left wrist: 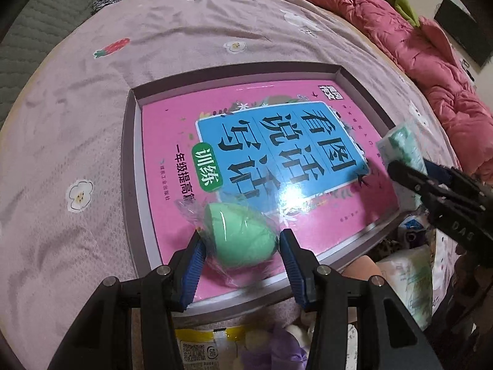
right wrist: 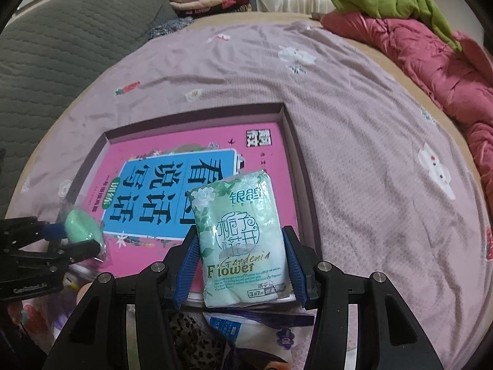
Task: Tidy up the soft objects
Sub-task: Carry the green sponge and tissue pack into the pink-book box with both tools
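Note:
My left gripper [left wrist: 242,242] is shut on a green egg-shaped sponge [left wrist: 238,240] wrapped in clear plastic, held over the near edge of a shallow grey box [left wrist: 128,154] that holds a pink book [left wrist: 172,154]. My right gripper [right wrist: 240,240] is shut on a pale green tissue pack [right wrist: 240,234] printed "Gardenia Flower", held over the box's near right corner [right wrist: 303,185]. The sponge [right wrist: 81,226] and left gripper [right wrist: 61,234] show at the left of the right wrist view. The tissue pack [left wrist: 403,145] and right gripper [left wrist: 409,172] show at the right of the left wrist view.
The box lies on a mauve bedspread [right wrist: 354,138] with flower prints. A red quilt [right wrist: 431,67] with a green cloth [right wrist: 397,3] is piled at the right. A grey padded headboard [right wrist: 61,46] is at the left. More packets and soft items [right wrist: 246,330] lie below the grippers.

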`<state>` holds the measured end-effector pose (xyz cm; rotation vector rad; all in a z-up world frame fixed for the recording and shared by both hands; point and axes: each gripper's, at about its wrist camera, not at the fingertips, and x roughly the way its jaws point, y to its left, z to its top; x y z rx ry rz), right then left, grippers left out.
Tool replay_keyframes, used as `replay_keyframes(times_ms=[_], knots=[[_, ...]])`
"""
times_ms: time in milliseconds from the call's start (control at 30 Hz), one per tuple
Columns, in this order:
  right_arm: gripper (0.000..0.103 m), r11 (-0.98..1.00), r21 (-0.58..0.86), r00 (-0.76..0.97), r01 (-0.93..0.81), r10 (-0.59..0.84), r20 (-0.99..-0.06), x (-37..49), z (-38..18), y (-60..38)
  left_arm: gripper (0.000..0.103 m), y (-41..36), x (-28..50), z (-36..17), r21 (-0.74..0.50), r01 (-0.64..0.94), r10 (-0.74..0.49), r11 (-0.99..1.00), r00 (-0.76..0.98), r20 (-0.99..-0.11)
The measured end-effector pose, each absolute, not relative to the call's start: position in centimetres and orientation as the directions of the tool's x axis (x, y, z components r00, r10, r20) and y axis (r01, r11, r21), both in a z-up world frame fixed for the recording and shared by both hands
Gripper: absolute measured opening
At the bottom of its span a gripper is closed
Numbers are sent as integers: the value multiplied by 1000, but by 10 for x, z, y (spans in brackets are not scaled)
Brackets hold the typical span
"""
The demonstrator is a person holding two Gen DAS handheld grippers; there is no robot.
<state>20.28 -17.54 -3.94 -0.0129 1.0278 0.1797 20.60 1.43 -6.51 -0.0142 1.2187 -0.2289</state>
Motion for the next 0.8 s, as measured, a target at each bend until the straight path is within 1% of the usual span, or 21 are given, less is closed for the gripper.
replay_keyframes(times_ms=[267, 633, 767, 800], knots=[[54, 987, 46, 469, -152, 113, -876, 210, -54, -176, 50, 13, 206, -66, -133, 163, -181, 978, 329, -927], [54, 988, 19, 463, -150, 87, -882, 213, -63, -176, 50, 15, 207, -66, -142, 150, -186, 978, 333, -924], [54, 989, 35, 463, -144, 99, -881, 213, -62, -178, 50, 17, 207, -66, -146, 150, -189, 978, 333, -924], [55, 989, 41, 465, -145, 104, -879, 212, -61, -178, 50, 17, 207, -66, -146, 150, -189, 978, 333, -924]])
